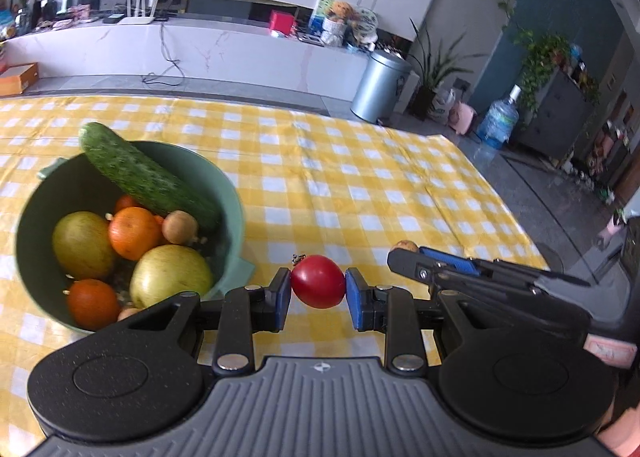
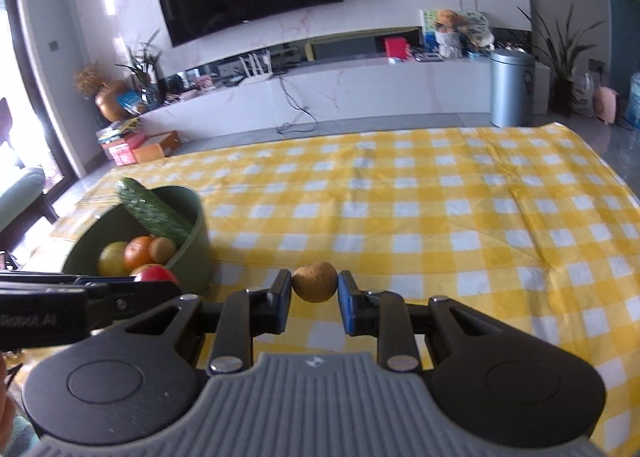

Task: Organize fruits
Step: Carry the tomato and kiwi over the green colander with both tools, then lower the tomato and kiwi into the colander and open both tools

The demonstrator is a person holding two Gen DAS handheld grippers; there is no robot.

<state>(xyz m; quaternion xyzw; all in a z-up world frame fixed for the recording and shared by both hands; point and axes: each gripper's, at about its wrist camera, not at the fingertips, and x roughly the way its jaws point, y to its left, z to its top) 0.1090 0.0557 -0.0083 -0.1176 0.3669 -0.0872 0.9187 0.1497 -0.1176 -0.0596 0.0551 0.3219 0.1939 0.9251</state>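
My left gripper [image 1: 318,283] is shut on a red tomato [image 1: 318,281] and holds it just right of the green bowl [image 1: 234,209]. The bowl holds a cucumber [image 1: 140,173], oranges [image 1: 134,231], yellow-green fruits [image 1: 170,275] and a small brown fruit [image 1: 180,227]. My right gripper [image 2: 315,283] is shut on a small brown fruit [image 2: 315,281] above the yellow checked cloth [image 2: 440,217], right of the bowl [image 2: 192,253]. The right gripper also shows in the left wrist view [image 1: 404,253], with the brown fruit [image 1: 405,246] at its tip. The tomato shows in the right wrist view [image 2: 156,274].
The table's far edge and right edge drop to the floor. A silver bin [image 1: 380,85], a water bottle [image 1: 498,119] and potted plants [image 1: 432,69] stand beyond the table. A white TV console [image 2: 320,93] runs along the far wall.
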